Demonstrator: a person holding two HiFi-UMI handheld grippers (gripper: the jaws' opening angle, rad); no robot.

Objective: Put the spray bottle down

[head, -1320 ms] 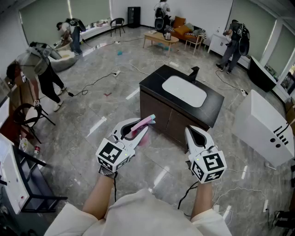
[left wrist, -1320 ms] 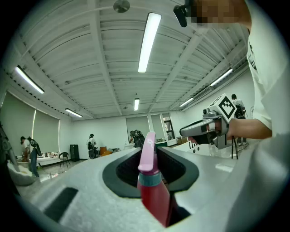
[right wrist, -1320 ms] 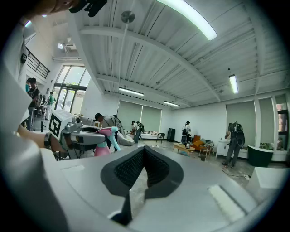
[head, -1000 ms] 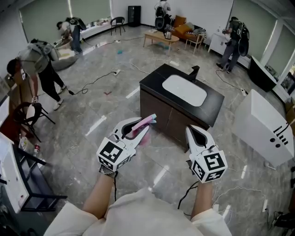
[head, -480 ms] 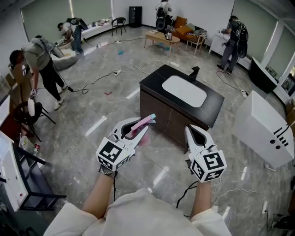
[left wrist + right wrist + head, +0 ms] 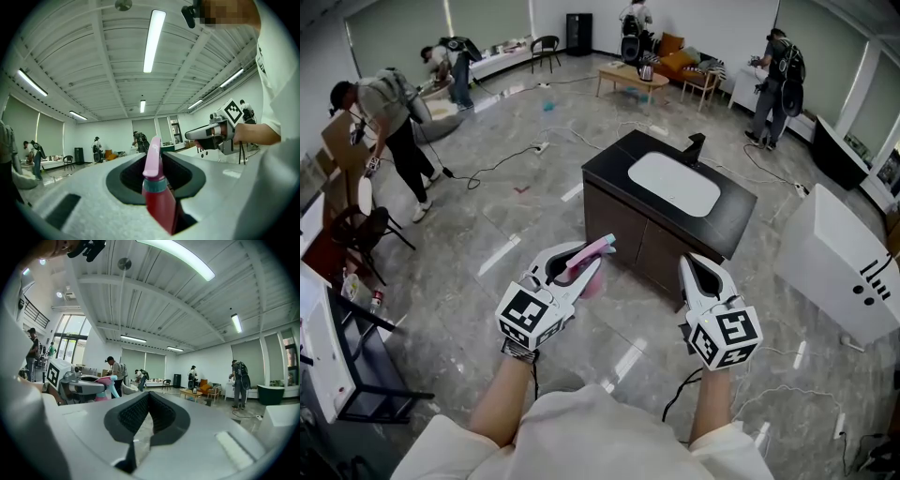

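1. Head view shows both claws held out level and side by side above the grey stone-patterned floor. The left claw is at the left and the right claw at the right.
2. The left claw's jaws stand partway closed and clamp the spray bottle. The bottle lies along the claw, with its pink trigger head reaching past the jaw tips.
3. Left gripper view looks straight at that grip. The bottle's reddish-pink body sits between the two pads, with a teal collar above it. The pink head rises over the jaw opening.
4. The spray bottle is up in the air, resting on nothing. It hangs over the floor, just short of the front of a dark cabinet.
5. That cabinet carries a black worktop with a white basin and a black tap.
6. Right gripper view shows the right claw's jaws drawn together with their tips touching. Nothing is between them, and only floor shows through the slit lower down.
7. At the left edge of that view is the left claw with the pink bottle in it.
8. Several people stand or bend over around the edges of the room, well apart from the claws.
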